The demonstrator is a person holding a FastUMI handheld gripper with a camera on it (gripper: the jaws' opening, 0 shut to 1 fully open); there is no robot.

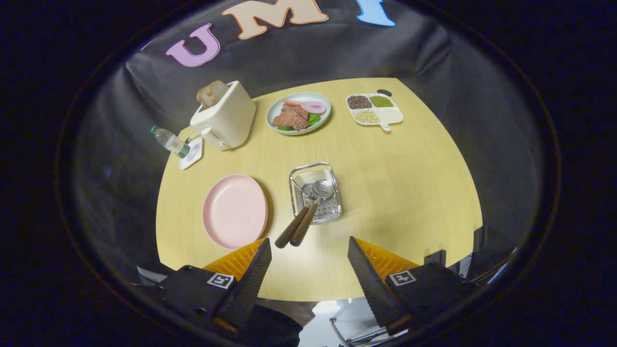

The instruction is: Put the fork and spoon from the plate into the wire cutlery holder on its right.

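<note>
Your gripper [309, 250] hangs above the near edge of the round pale wooden table [395, 193], its fingers spread wide and holding nothing. The wooden-handled steel fork [295, 222] and spoon [313, 207] already lie side by side in the silver wire cutlery holder [332, 169], handles sticking out over its near rim toward you. The flat pink plate [234, 210] just left of the holder is bare. Both pieces look light and stiff; if you must reseat one, pinch the matte wooden handle, since the polished metal would likely slip.
</note>
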